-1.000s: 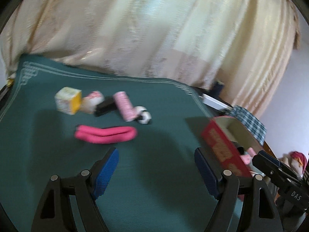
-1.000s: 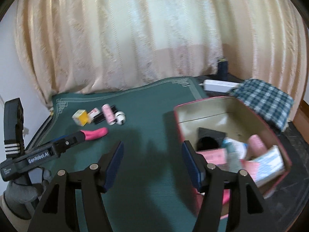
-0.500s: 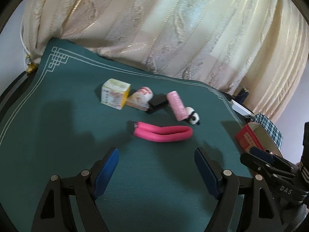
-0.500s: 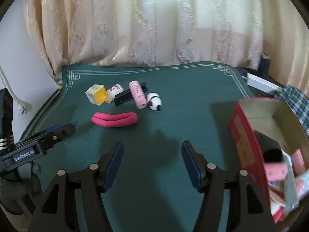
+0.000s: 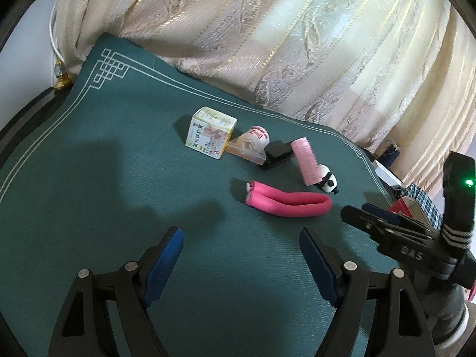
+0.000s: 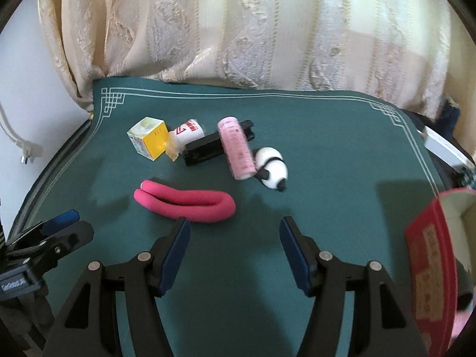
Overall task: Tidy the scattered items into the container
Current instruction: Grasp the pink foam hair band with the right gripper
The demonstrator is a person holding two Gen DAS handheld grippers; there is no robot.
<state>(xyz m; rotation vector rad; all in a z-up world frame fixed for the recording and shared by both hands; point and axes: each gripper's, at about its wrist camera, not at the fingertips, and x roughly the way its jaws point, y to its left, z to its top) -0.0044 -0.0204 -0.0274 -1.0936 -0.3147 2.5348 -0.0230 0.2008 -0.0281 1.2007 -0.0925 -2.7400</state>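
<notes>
On the green counter point(image 6: 327, 136): folded pink foam roller point(image 6: 184, 205), just ahead of right gripper point(image 6: 235, 245), fingers spread, empty (left gripper point(image 5: 241, 255) likewise); red container point(image 6: 431, 267) at right edge.

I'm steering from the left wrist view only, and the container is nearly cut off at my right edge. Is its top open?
Observer: Yes. The right wrist view shows the red cardboard box with an open top and a cream inner wall, at the right of the green mat.
Operator: Is the right claw carrying anything?
Observer: No. It stands open and empty, just short of the bent pink foam roller.
Operator: What is the black thing under the pale pink cylindrical curler?
Observer: From the right wrist it reads as a long rectangular bar, and the curler lies across it.
</notes>
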